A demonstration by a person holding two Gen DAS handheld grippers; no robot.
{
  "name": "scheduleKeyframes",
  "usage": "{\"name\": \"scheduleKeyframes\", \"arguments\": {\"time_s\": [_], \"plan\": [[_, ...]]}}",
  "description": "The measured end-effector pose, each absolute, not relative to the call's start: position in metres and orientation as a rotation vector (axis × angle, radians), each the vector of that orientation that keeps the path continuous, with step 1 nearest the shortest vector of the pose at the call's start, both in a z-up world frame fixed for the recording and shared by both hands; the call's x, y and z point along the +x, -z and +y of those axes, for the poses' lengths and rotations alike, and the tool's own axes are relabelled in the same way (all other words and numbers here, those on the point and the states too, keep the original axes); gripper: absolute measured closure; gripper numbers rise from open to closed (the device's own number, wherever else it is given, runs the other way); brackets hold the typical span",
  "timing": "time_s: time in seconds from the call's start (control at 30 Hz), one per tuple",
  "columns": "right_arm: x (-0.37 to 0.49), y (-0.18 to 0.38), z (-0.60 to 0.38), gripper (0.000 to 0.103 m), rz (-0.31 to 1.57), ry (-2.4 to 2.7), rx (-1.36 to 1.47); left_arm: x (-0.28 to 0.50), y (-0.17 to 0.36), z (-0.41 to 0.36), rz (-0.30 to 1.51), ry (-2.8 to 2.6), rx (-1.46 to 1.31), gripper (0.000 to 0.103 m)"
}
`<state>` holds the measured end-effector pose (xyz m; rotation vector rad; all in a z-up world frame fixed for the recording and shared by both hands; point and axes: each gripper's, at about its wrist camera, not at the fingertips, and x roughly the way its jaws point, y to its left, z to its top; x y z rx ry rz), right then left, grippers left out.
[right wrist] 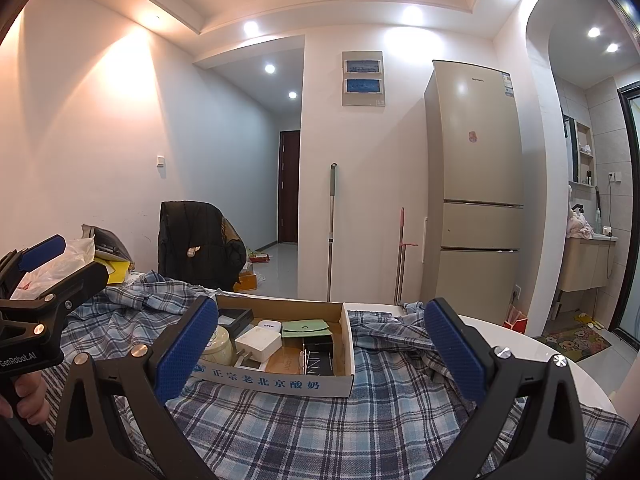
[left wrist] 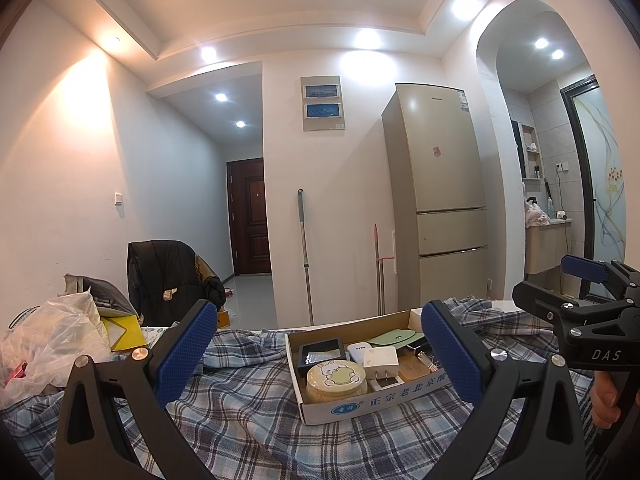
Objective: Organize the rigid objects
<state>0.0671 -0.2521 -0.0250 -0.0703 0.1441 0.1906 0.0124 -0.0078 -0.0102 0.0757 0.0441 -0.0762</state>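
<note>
Both the left hand-held gripper point(left wrist: 318, 354) and right hand-held gripper point(right wrist: 320, 354) gape wide, empty, above the plaid cloth point(right wrist: 304, 432) before the packed cardboard box point(right wrist: 280, 385).

Recessed ceiling lights point(left wrist: 368, 39) burn out to white spots and throw warm patches of glare onto the left wall point(left wrist: 80, 92). The room is evenly bright, with soft shadows. Both views are sharp at the centre; walls and ceiling bow strongly, and the corners fall black.
</note>
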Motion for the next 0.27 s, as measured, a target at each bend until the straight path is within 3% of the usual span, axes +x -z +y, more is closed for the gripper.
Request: {"name": "scheduleKeyframes", "arguments": {"time_s": [0.27], "plan": [[0.0672,0.0244,-0.2522,0.0,0.144,-0.191,-0.07,0.0123,0.0098,-0.0078,0.044,0.076,0.076,0.0]]}}
